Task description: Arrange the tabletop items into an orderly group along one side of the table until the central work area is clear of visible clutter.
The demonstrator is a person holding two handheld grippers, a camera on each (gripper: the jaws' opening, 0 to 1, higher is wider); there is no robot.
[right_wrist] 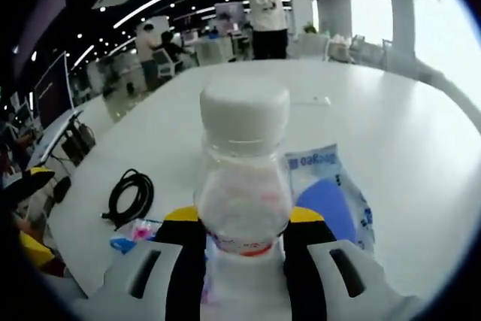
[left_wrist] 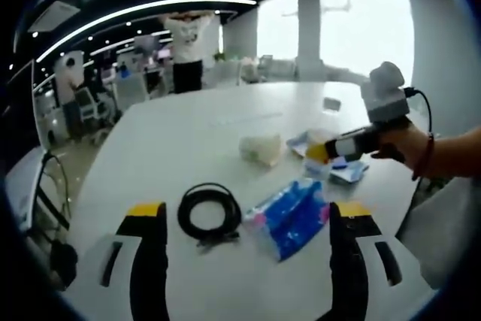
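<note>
Bottle: the clear bottle [right_wrist: 244, 186] with its white cap is sitting upright between the jaws of the right hand-held gripper [right_wrist: 244, 227], which is clenching it low on the body, just above the red label band.
Right side: seen from the left gripper view, that same right hand-held gripper [left_wrist: 338, 146] is hovering over the far-right part of the bench [left_wrist: 188, 133], among the pale packets there.
Blue pack: the blue tissue pack [left_wrist: 289, 217] is lying flat near the middle, just beside the left gripper's right jaw.
Cable: the coiled black cable [left_wrist: 209, 213] is resting near the tissue pack, between the left jaws as viewed.
Left side: the left hand-held gripper [left_wrist: 248, 219] is hanging released, jaws spread wide, holding nothing.
Clutter beyond: a crumpled white wrapper [left_wrist: 261, 149] is sitting further back; a blue-and-white pouch [right_wrist: 331, 201] is lying right behind the bottle.
Progress: I'd say the centre is far from tidy yet.
Risk: the grip is low and the bottle is tall, so a quick swing could be tipping it out; setting it down on that pouch could leave it wobbling.
Risk two: the loose cable could be snagging a jaw and dragging the tissue pack along.
</note>
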